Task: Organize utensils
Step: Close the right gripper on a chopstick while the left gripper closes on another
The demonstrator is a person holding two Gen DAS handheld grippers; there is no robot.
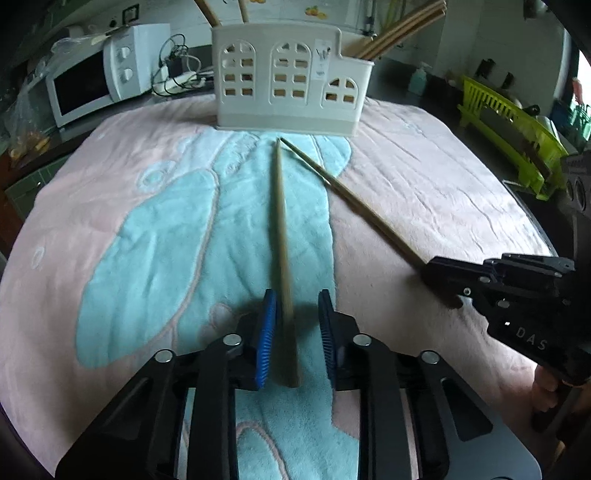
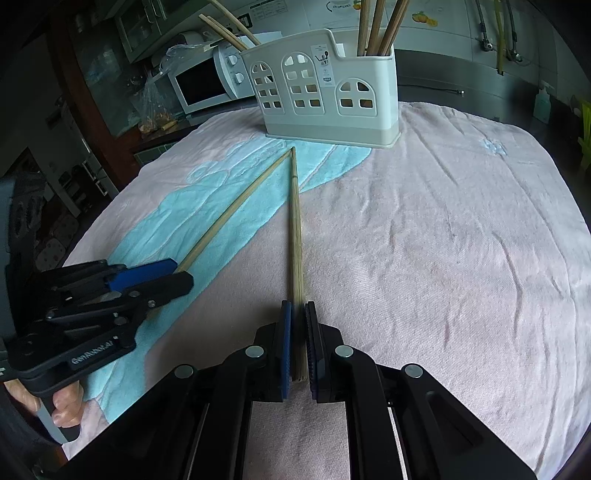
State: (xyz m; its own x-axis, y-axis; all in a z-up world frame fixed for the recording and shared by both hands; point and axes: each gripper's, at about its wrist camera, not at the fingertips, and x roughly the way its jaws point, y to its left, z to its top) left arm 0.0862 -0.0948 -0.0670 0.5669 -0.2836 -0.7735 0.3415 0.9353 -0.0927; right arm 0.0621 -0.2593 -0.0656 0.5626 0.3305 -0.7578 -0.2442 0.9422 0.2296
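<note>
- Right gripper point(image 2: 298, 341) is clamped narrow on the thick end of one chopstick point(image 2: 296, 236), both blue pads pressing its sides; the stick runs straight ahead over the towel toward the holder.
- Left gripper point(image 1: 295, 332) stands part-closed around the thick end of the other chopstick point(image 1: 282, 236). One pad lies close against the stick, the other shows a gap, so I judge it not yet gripped.
- Both sticks lie on the pink and blue towel point(image 2: 443, 258), their thin tips almost meeting just before the near wall of the holder, toward the towel's far edge.
- Handling, as a judgement: the sticks look like light, stiff wood or bamboo, smooth and round, so they may roll or swivel between the pads. Taking hold near the thick end leaves a long free length that can swing; a firm, square pinch suits them.
- White utensil holder point(image 2: 328, 96), with arched window cut-outs, stands upright and already carries several sticks point(image 2: 376, 29) in its right compartment.
- Soft towel beneath will give under the fingertips.
</note>
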